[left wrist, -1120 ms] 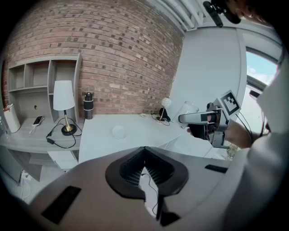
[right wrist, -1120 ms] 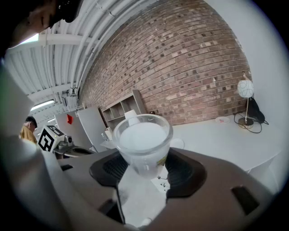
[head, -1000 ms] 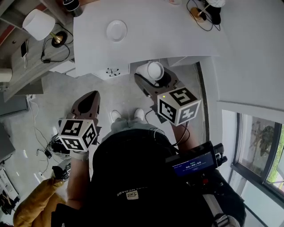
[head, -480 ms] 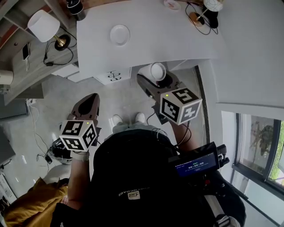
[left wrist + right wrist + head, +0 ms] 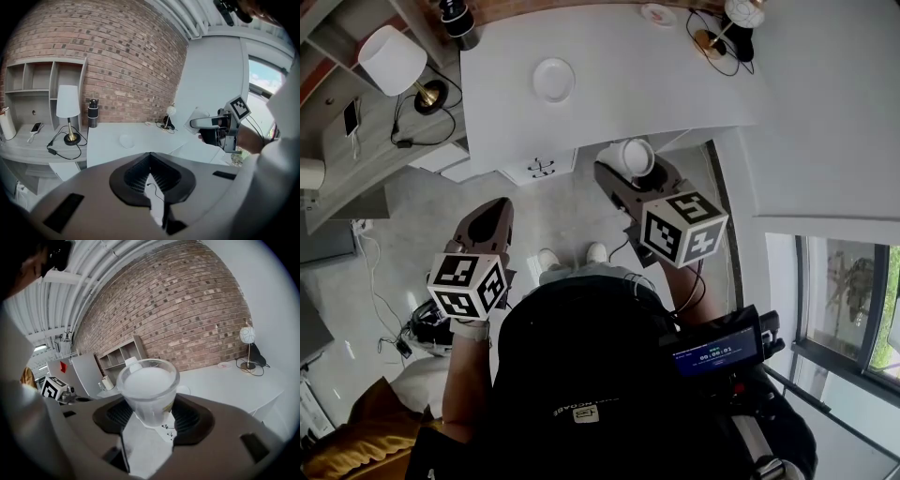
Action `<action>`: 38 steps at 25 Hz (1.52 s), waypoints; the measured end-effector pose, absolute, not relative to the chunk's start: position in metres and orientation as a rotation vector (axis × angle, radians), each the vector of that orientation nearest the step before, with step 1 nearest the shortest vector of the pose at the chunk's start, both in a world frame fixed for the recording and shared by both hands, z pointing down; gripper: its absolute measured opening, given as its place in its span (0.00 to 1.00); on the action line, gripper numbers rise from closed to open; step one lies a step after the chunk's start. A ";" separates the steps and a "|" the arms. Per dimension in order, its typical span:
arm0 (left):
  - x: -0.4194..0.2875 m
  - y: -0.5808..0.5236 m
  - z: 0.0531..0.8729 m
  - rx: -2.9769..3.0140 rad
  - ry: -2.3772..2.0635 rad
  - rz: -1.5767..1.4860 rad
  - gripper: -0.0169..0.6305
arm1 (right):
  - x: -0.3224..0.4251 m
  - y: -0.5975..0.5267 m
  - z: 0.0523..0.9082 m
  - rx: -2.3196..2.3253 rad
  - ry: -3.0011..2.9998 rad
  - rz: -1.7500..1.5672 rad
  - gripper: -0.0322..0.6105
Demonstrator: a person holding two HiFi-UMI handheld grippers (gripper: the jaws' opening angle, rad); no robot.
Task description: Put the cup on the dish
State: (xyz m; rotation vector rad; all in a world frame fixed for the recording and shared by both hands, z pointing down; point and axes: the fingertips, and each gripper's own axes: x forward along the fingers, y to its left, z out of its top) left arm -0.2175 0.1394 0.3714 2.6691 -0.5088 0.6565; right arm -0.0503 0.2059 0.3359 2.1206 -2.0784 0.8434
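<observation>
Drifting down from the upper frame, the small round white dish [image 5: 553, 80] on the white table [image 5: 675, 75] draws nearer while my right gripper [image 5: 630, 169], clamped on the upright clear plastic cup [image 5: 634, 156] at centre, approaches; my left gripper [image 5: 494, 208] hangs empty, jaws together.

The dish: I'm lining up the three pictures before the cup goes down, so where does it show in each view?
Head view: dish on the white table, upper left of centre.
Left gripper view: dish small, just left of centre, on the table.
Right gripper view: cannot tell; the held cup covers the table ahead.
Shared landmark: the globe lamp at the table's far corner, in all three.
</observation>
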 end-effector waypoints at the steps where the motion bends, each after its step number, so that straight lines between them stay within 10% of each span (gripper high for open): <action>1: -0.219 0.137 0.370 2.672 -0.503 0.648 0.04 | -0.051 0.205 0.336 2.127 -2.073 0.842 0.46; 38: -0.222 0.052 0.396 2.609 -0.617 0.689 0.04 | -0.012 0.126 0.364 2.180 -2.027 0.899 0.46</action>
